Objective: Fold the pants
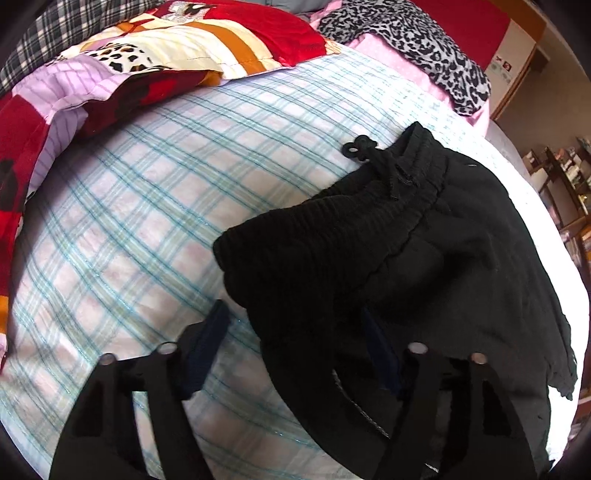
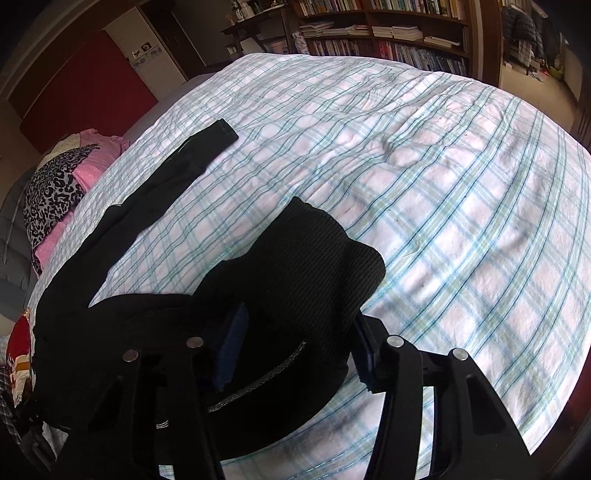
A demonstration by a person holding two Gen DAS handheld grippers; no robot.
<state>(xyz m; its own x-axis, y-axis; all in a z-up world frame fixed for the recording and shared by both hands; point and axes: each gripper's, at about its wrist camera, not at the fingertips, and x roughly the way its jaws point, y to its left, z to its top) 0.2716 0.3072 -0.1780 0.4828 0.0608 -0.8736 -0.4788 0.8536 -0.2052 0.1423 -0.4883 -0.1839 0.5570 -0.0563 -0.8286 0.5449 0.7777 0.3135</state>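
Black pants [image 1: 424,258] lie on the checked bed sheet [image 1: 147,221], with the elastic waistband and its drawstring [image 1: 373,158] toward the far side. My left gripper [image 1: 295,343] is open. Its right finger is over the black fabric, while its left pad [image 1: 210,339] rests on the sheet, a gap away from the pants' edge. In the right wrist view a ribbed hump of the pants [image 2: 303,266] rises between the fingers of my right gripper [image 2: 299,347]. I see no firm pinch, so it is open. One leg [image 2: 177,170] stretches away to the upper left.
A red, purple and orange quilt [image 1: 129,74] is heaped at the far left of the bed. Leopard-print and pink cloth [image 1: 424,44] lies at the head. Bookshelves [image 2: 388,33] stand beyond the far edge, and bare sheet [image 2: 443,184] spreads to the right.
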